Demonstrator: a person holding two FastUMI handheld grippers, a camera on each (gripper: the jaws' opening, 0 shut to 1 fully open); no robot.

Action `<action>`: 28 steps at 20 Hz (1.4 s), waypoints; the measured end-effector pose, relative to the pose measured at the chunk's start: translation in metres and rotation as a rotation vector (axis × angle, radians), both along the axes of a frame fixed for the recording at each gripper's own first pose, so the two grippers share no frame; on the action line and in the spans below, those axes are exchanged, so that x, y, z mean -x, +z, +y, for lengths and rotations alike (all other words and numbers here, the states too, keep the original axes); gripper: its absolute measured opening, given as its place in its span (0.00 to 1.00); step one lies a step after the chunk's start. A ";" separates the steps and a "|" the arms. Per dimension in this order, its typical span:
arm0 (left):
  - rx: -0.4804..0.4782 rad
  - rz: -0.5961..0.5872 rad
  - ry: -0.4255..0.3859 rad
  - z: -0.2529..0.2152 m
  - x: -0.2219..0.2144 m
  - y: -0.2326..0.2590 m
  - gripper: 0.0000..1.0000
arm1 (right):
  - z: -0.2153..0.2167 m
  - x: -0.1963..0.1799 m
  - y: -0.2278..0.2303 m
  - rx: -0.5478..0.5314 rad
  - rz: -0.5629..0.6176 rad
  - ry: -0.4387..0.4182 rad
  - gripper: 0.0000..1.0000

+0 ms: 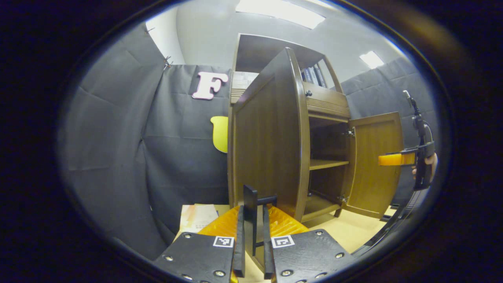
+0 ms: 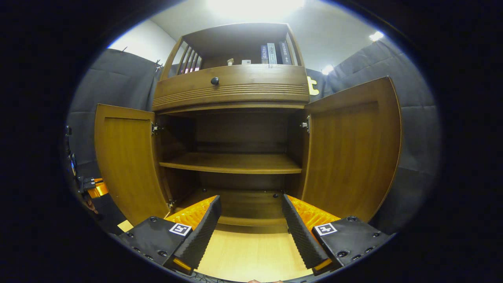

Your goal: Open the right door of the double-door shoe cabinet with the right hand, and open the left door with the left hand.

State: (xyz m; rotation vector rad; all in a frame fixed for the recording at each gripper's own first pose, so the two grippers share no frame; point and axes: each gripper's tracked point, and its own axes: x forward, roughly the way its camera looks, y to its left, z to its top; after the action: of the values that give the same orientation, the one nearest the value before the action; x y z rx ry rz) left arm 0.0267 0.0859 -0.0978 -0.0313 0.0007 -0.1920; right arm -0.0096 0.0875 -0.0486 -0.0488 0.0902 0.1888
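Shoe cabinet [image 2: 235,90] doors both open; left jaws grip the handle [image 1: 251,212], right jaws wide.

No readable text anywhere: book spines [image 2: 272,53] on the top shelf of the cabinet too small to make out; square coded markers [image 2: 180,229] on the gripper bodies carrying no words.

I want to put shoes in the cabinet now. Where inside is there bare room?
Both levels are bare: the middle shelf between the side walls, and the bottom board beneath it. The open doors flank the way in. Crowded only up top, by the books.
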 end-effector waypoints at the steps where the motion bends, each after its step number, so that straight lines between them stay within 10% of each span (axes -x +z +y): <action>1: 0.009 0.004 -0.009 0.009 -0.002 -0.005 0.22 | -0.003 0.001 0.001 0.003 0.005 -0.008 0.95; 22: 0.099 -0.020 0.276 0.073 0.075 0.053 0.02 | -0.044 -0.004 0.024 -0.012 -0.008 -0.004 0.97; 26: 0.069 -0.049 0.332 0.049 0.111 0.093 0.10 | -0.052 0.012 0.019 0.011 0.004 0.048 0.99; 28: 0.058 -0.057 0.356 0.034 0.124 0.106 0.38 | -0.055 0.023 0.020 0.002 0.009 0.086 0.99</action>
State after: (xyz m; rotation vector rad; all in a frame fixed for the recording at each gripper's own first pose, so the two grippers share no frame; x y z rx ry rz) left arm -0.0973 0.1198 0.0082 -0.0833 -0.0674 0.1634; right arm -0.0323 0.0327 -0.0289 -0.0541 0.0976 0.2748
